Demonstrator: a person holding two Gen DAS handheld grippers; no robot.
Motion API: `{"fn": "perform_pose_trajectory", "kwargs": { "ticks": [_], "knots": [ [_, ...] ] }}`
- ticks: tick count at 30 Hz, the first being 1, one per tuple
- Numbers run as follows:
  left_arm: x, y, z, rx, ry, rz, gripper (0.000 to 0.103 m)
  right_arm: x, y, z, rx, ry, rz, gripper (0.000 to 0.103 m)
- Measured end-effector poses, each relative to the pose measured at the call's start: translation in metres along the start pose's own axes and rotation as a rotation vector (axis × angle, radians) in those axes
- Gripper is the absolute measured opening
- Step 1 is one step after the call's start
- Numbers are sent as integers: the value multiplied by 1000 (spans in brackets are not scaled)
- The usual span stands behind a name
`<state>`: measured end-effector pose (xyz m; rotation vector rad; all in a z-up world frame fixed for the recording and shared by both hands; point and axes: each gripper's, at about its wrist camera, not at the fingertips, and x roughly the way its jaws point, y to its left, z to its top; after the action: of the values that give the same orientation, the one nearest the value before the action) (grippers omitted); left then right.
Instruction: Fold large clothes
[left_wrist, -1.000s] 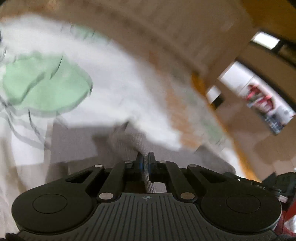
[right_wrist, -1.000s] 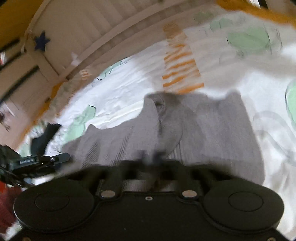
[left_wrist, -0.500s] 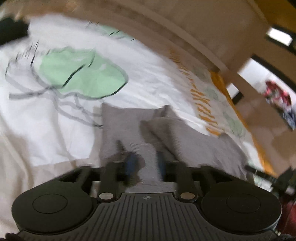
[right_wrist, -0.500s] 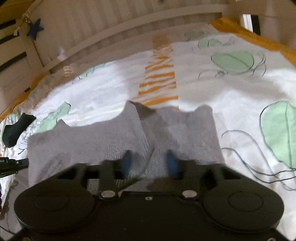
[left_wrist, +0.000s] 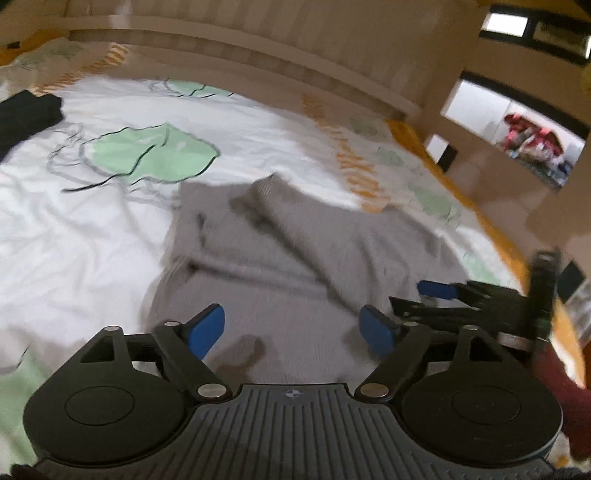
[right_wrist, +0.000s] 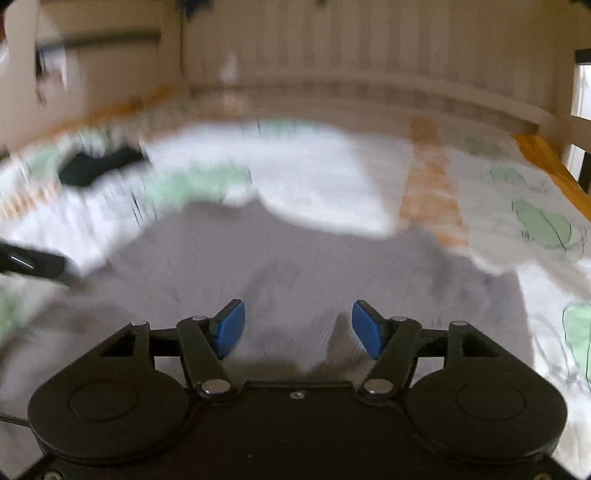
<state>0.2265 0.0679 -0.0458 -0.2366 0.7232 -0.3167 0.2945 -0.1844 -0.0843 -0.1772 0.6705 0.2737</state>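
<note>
A grey knit garment (left_wrist: 288, 258) lies on the bed, with one part folded over the rest and a raised fold running across it. It also fills the middle of the right wrist view (right_wrist: 295, 266), blurred. My left gripper (left_wrist: 293, 328) is open and empty just above the garment's near edge. My right gripper (right_wrist: 297, 326) is open and empty over the grey cloth. The right gripper also shows at the right of the left wrist view (left_wrist: 476, 299).
The bed has a white sheet (left_wrist: 92, 229) with green leaf prints and orange stripes. A dark garment (left_wrist: 26, 118) lies at the far left of the bed, also in the right wrist view (right_wrist: 96, 166). A slatted wooden rail (right_wrist: 332, 88) bounds the far side.
Both grippers were shut on the grey garment a second ago. They have opened, let the cloth drop onto the bed and drawn back. The garment now lies folded over.
</note>
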Motion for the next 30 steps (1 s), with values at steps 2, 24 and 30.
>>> {"fn": "perform_pose_trajectory", "kwargs": {
  "ticks": [2,24,30],
  "knots": [
    [-5,-2,-8,5,19,30,81,14,9,-8,-44,18,-39,72],
    [-97,-9,-68,21,93,47,97,-164,-62,-68,445,-3,109,100],
    [-88,-14,-90,34,147,50,97,-182,-75,-109,583,114,65,100]
  ]
}}
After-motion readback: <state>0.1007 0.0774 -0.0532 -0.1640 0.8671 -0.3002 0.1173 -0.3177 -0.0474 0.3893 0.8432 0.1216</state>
